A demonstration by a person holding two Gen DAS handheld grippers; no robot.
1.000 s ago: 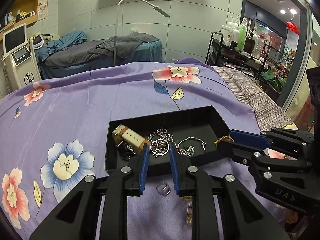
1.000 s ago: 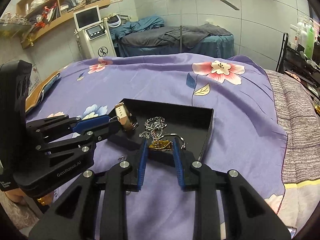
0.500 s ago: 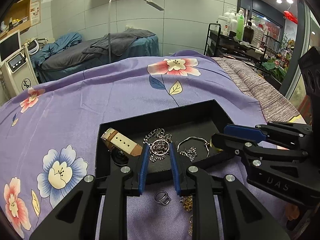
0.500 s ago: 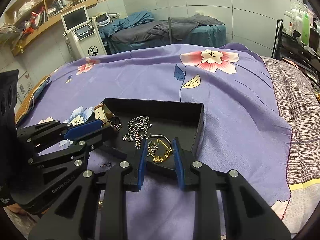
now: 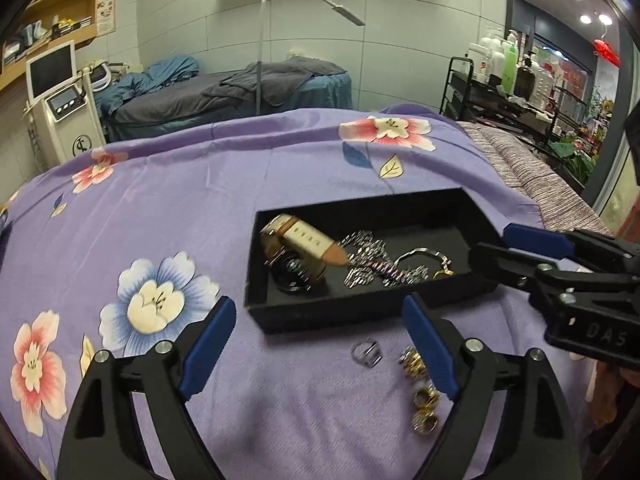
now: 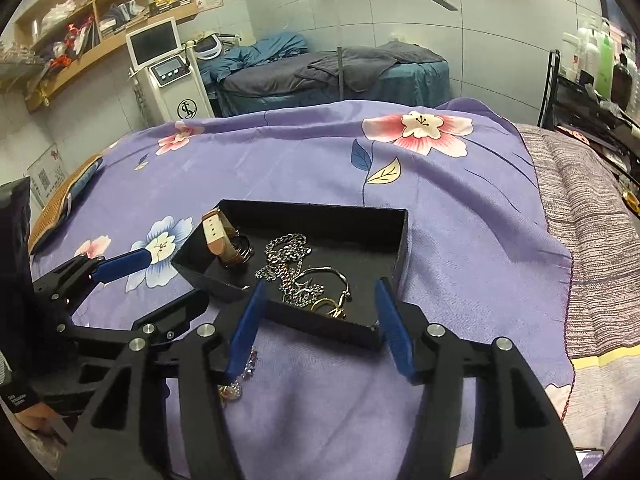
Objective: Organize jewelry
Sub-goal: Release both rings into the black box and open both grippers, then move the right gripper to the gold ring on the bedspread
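both tongs just opened, empty | left tongs (image 5: 316,320) wide | right tongs (image 6: 320,300) wide | rings (image 5: 420,392) blurred

In front of my tongs, the tray (image 5: 360,314) sits on the bedspread (image 5: 200,200); watch (image 5: 298,242) left inside, chains (image 5: 370,258) right; rings (image 5: 366,353), I think, lie before it.

The room is evenly but dimly lit, with a cool bluish cast on the tiled wall (image 5: 400,60); two ceiling spots (image 5: 595,19) flare bright at the upper right of the left wrist view. Both views bulge strongly, with straight tile lines curving and black vignette at the corners; soft shadow pools under the black tray (image 5: 360,312) on the purple sheet (image 5: 200,200). The chains (image 5: 368,260) in the tray and the rings (image 5: 416,360) beside it are smeared by motion blur; the right wrist view is sharper, though its rim softens.
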